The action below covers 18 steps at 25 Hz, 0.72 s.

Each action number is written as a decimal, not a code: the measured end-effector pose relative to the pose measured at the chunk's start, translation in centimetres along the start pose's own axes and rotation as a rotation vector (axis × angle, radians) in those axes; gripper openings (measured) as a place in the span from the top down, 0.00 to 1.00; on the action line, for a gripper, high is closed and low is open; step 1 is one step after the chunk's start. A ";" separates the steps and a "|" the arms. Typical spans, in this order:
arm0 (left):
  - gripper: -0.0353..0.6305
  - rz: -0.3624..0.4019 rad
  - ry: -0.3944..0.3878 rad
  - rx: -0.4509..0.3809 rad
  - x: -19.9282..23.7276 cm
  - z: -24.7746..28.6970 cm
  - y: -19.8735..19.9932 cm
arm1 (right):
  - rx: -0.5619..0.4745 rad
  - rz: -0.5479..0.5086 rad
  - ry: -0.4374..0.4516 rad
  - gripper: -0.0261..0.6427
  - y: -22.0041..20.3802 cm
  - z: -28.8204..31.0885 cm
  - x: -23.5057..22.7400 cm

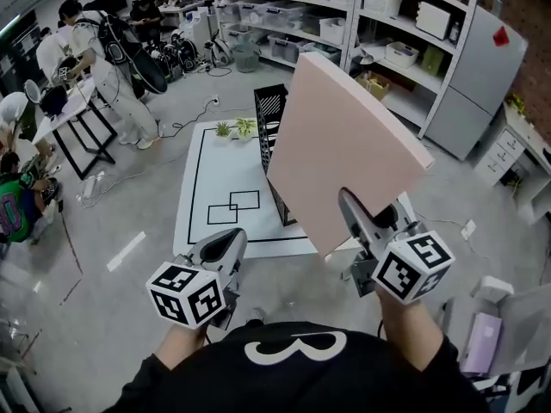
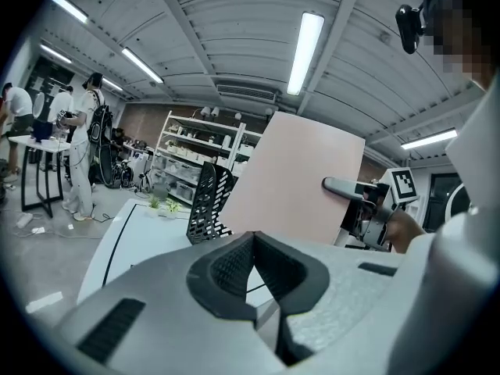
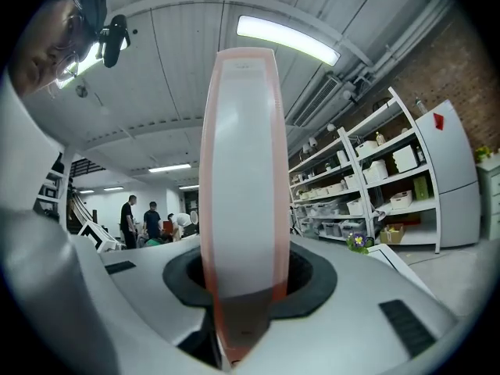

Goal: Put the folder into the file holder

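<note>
Right gripper [image 1: 366,222] clamping lower edge of pink folder [image 1: 344,136], held aloft near file holder [image 1: 269,114], left gripper [image 1: 225,246] closed

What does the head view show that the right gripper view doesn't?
Only the head view: the table, the black file holder, the left gripper and the folder's wide pink face. Only the right gripper view: the folder's thin white edge between the jaws, and a ceiling light. Both: the folder in the right gripper, and shelves.
</note>
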<state>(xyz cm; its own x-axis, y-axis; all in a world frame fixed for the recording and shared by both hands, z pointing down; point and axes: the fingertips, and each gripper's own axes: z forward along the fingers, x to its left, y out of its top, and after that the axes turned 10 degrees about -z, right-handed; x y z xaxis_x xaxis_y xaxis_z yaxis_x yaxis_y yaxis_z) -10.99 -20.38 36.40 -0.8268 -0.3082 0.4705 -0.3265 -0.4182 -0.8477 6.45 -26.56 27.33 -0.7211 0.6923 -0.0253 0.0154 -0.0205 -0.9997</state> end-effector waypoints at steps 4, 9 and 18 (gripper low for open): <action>0.94 -0.007 -0.008 0.016 3.2 1.4 1.8 | 0.000 -0.015 -0.074 0.75 0.7 2.7 -0.5; 0.94 -0.031 -0.026 0.035 6.8 3.0 3.1 | 0.016 -0.063 -0.143 0.75 1.0 6.4 -1.1; 0.94 -0.048 -0.082 0.061 11.4 5.2 4.6 | 0.028 -0.118 -0.232 0.75 1.1 11.9 -1.8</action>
<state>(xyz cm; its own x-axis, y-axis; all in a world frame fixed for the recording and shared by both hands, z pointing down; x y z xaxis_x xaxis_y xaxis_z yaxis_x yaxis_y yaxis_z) -19.55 -30.31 39.14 -0.7700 -0.3545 0.5305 -0.3339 -0.4847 -0.8084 -0.51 -36.44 26.34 -0.8567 0.5069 0.0960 -0.0947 0.0285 -0.9951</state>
